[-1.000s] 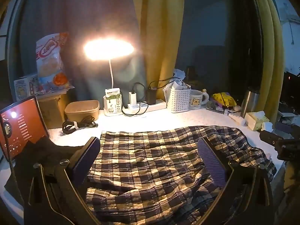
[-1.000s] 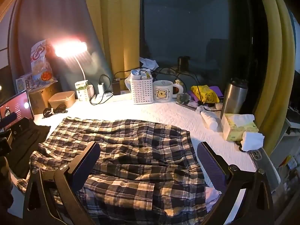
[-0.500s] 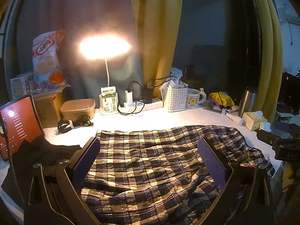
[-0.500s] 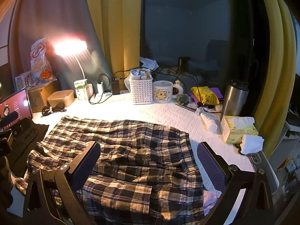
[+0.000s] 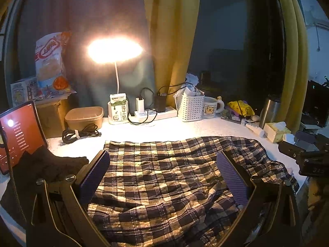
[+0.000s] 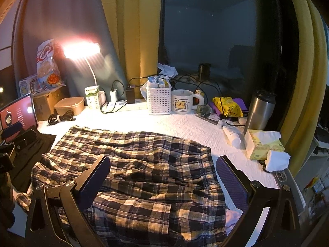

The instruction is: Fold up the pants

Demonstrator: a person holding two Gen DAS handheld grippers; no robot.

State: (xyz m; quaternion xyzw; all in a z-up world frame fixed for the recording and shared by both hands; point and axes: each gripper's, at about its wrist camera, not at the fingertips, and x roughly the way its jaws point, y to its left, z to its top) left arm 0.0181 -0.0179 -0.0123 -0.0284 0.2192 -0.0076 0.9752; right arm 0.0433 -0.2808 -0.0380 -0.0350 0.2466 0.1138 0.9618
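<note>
Plaid pants in dark and cream checks lie rumpled across the white quilted tabletop. My left gripper hovers open above their left half, nothing between its purple pads. Over the right half hangs my right gripper, likewise open and empty, its right pad past the cloth's right edge. The right gripper's body shows at the far right of the left wrist view; the left one's body appears at the left edge of the right wrist view.
A lit desk lamp, milk carton, power strip, white basket, mug and steel tumbler line the back. A tissue box sits right. A tablet and dark garment lie left.
Both grippers have drawn back and risen slightly, so the pants and desk look a little smaller and farther. The pants lie as before; both grippers stay open.
</note>
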